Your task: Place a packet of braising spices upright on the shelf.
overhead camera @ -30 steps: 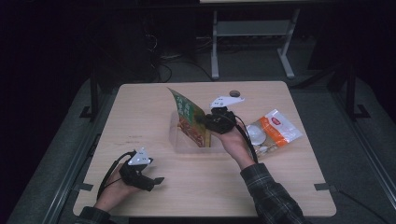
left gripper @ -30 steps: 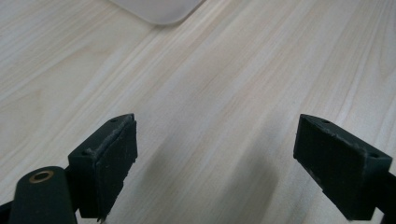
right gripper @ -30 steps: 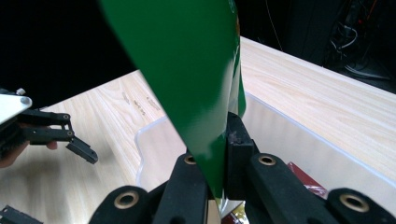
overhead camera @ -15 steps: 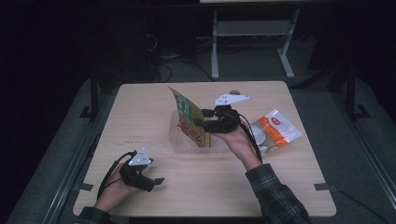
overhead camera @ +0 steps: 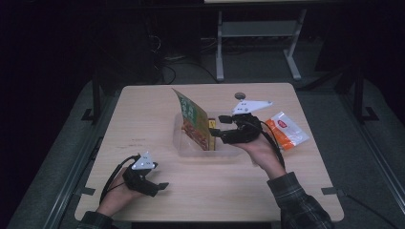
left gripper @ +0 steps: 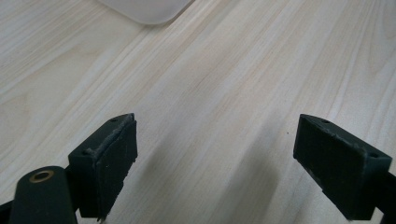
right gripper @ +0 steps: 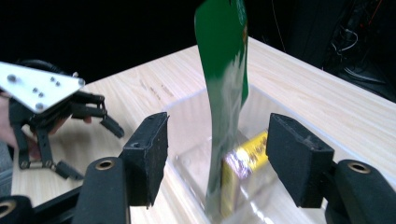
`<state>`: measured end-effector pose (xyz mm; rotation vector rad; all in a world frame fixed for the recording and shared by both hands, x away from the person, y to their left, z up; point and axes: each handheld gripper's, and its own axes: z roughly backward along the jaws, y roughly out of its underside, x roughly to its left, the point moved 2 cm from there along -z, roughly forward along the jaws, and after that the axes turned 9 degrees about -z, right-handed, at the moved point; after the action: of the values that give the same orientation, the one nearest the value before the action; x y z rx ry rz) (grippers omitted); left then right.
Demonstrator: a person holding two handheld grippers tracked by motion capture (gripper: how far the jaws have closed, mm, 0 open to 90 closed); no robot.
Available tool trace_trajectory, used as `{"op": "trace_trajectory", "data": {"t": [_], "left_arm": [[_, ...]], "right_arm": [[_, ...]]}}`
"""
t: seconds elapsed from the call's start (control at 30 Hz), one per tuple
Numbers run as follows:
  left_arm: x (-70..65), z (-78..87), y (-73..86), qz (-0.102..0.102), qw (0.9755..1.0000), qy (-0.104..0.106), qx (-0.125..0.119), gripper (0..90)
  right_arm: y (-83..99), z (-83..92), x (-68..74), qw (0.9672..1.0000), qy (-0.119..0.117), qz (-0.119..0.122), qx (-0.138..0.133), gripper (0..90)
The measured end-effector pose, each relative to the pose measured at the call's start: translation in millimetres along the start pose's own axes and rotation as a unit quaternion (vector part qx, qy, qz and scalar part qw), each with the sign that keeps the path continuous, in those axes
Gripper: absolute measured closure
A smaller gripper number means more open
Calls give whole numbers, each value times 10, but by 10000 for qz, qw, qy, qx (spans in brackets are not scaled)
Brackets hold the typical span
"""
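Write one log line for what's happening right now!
right claw: open, just let go | green snack bag: standing in clear bin | left claw: open, on table

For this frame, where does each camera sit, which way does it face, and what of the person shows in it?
High view: above the person's side, facing forward and down on the table; both forearms, left hand-held gripper and right hand-held gripper show.
Left gripper view: rides the left hand-held gripper, facing down at bare wood; jaws wide apart.
Right gripper view: rides the right hand-held gripper, facing the green packet standing in the clear bin; jaws just opened, pads clear of it.
Shared: high and right gripper views both show packet, bin and left hand-held gripper.
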<state>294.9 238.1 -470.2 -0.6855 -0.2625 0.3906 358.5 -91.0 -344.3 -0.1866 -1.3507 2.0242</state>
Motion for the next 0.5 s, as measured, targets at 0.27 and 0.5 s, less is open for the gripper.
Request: {"op": "trace_trajectory", "data": {"t": [0.27, 0.5], "left_arm": [[-5, 5, 0, -14, 10000, -1, -12, 131], [-8, -5, -5, -18, 10000, 6, -6, 131]], "right_arm": [[117, 272, -132, 9999, 146, -36, 59, 381], [283, 465, -316, 9991, 370, -176, 140, 381]]}}
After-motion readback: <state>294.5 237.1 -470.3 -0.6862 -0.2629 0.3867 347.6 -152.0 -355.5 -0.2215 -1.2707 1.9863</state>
